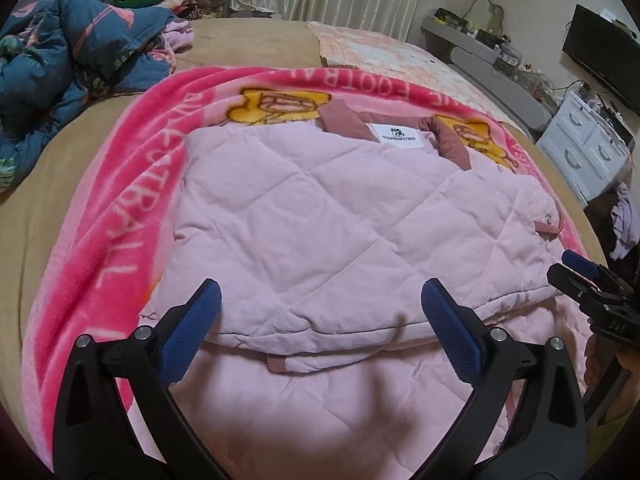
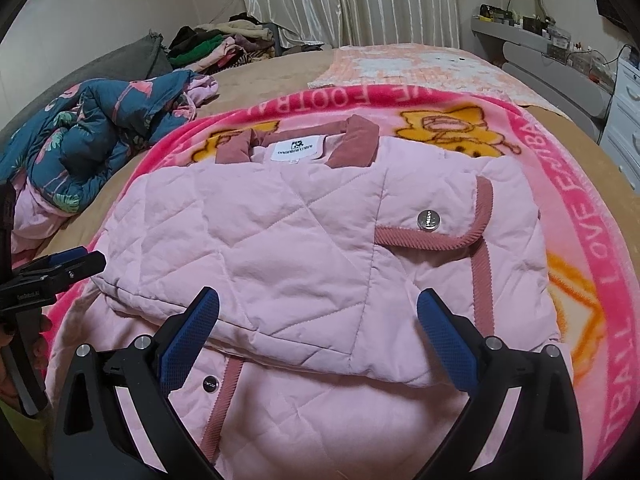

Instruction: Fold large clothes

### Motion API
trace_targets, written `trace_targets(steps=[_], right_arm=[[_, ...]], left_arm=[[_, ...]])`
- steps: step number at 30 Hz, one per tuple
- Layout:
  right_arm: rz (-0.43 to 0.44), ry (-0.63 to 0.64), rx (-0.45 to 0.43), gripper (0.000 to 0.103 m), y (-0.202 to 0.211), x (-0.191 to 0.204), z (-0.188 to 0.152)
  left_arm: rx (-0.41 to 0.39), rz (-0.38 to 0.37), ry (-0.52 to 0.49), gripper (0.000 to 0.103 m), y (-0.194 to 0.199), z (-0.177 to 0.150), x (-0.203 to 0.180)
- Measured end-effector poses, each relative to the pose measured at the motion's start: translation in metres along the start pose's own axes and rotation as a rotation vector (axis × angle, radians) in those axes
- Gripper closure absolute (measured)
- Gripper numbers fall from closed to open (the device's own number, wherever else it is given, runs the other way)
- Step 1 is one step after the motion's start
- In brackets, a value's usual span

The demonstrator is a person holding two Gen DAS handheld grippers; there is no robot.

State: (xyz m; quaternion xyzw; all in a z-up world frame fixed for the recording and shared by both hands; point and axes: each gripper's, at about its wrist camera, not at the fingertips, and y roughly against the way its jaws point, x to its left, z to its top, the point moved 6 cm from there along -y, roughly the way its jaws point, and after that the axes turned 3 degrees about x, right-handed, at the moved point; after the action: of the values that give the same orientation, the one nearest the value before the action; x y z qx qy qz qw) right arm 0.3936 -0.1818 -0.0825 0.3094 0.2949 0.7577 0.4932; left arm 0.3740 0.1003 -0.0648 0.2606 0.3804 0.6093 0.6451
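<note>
In the left wrist view, the left gripper (image 1: 320,320) stands wide apart with nothing between its blue pads, hovering over the near folded edge of a pink quilted jacket (image 1: 320,216). The jacket lies on a bright pink blanket (image 1: 116,200) spread over the bed (image 1: 248,40), its collar (image 1: 348,120) and white label turned toward the far side. The right gripper (image 1: 580,268) shows at the right edge, near the jacket's side; from here its opening cannot be judged. In the right wrist view, the right gripper (image 2: 318,320) is also spread wide and empty above the same folded edge, with the pocket flap and its metal snap (image 2: 427,220) just beyond. The left gripper (image 2: 68,264) appears at the left margin, beside the jacket's corner. The jacket looks padded, soft and fairly light, but bulky: folds will likely spring back and layers may slide. A sound hold would probably be at the thick doubled hem corners or the corded trim, pinching all layers together.
</note>
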Motion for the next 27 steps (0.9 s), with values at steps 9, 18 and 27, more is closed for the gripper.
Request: trace_targets(steps=[9, 18, 27], right_arm=[[0.013, -0.004, -0.039, 0.004, 0.02, 0.005, 0.009], [0.007, -0.001, -0.127, 0.004, 0.059, 0.015, 0.019], [-0.002, -0.014, -0.217, 0.004, 0.103, 0.022, 0.018]], left_arm=[[-0.04, -0.015, -0.01, 0.009, 0.029, 0.006, -0.008], [-0.1, -0.024, -0.035, 0.009, 0.062, 0.001, -0.023], [-0.201, -0.026, -0.052, 0.009, 0.103, 0.002, -0.031]])
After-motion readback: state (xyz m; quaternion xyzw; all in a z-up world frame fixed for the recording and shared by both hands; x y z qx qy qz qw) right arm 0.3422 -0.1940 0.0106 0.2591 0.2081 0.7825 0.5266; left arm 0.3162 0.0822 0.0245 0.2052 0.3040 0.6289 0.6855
